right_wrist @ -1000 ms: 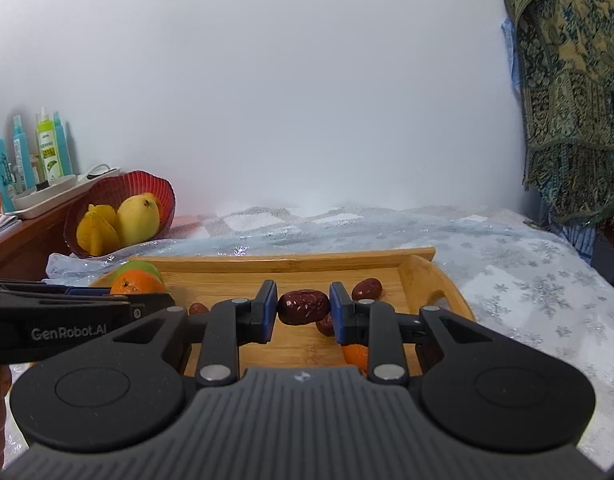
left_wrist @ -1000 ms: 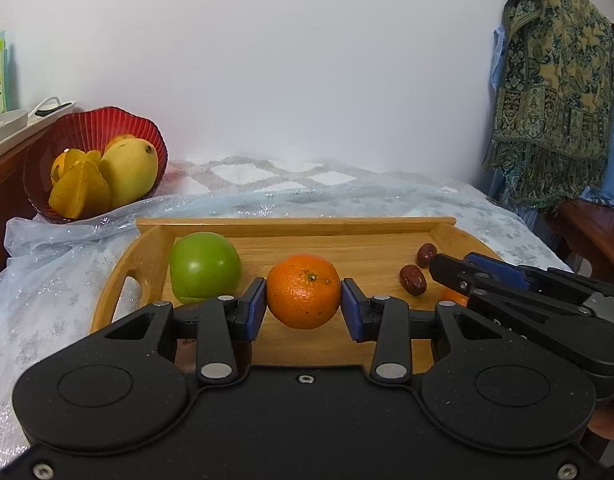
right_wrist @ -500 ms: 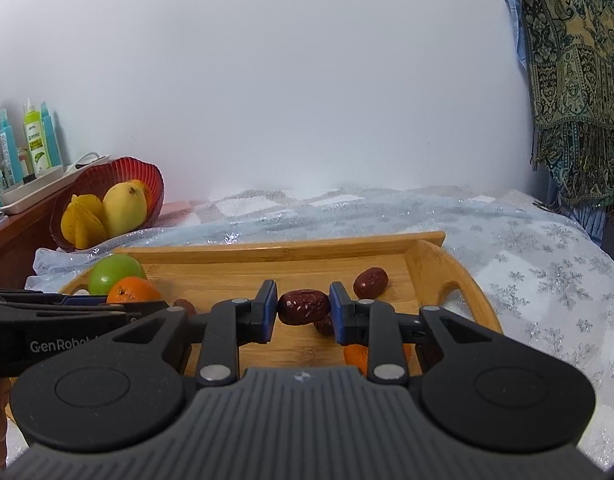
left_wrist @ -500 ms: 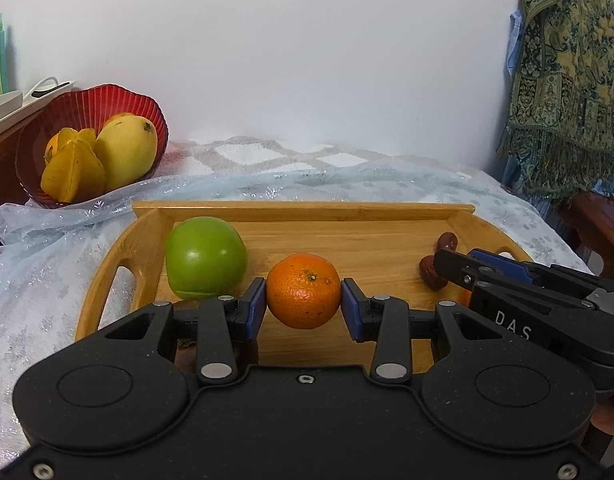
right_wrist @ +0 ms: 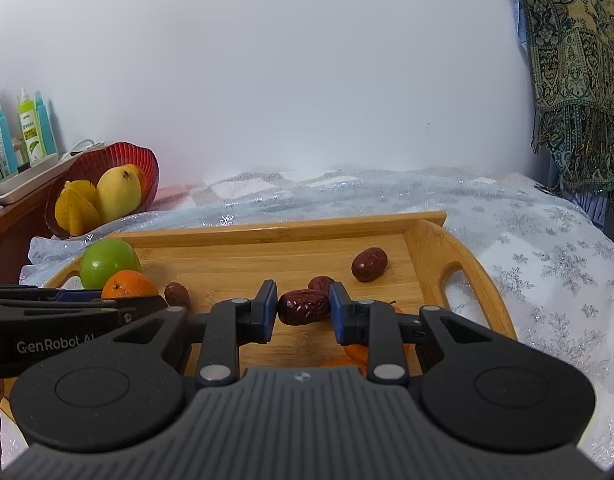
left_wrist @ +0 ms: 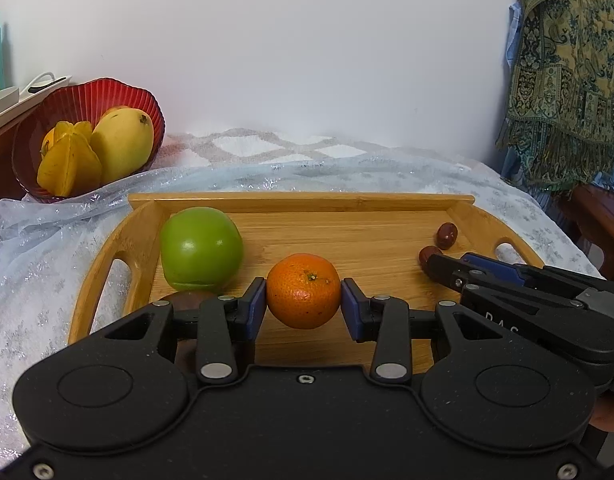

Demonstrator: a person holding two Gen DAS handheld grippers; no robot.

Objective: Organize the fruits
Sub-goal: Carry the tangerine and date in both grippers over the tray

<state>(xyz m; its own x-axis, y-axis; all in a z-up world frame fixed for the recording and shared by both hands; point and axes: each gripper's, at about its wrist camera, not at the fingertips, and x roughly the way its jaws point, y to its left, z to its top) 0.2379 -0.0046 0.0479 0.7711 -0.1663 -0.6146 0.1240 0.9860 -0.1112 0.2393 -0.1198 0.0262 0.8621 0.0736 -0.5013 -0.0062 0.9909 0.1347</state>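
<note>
Fruit lies spread over a wooden tray set on a pale, snowflake-patterned cloth. Near the tray's left handle stands a green apple, smooth and glossy, with a brown fruit half hidden just in front of it behind the gripper's frame. A loose red date rests near the tray's right end, another sits behind the right gripper's fingers, and a third lies beside the left gripper's tip. An orange piece shows under the right gripper's frame; what it is cannot be told.

Beyond the tray's left corner a red bowl holds a yellow mango and a starfruit. Bottles stand on a shelf at far left, and a patterned shawl hangs at right.

The left gripper is clamped on a round, dimpled orange above the tray's middle. The right gripper pinches a wrinkled, dark red date lengthwise between its blue pads, above the tray's right half.
</note>
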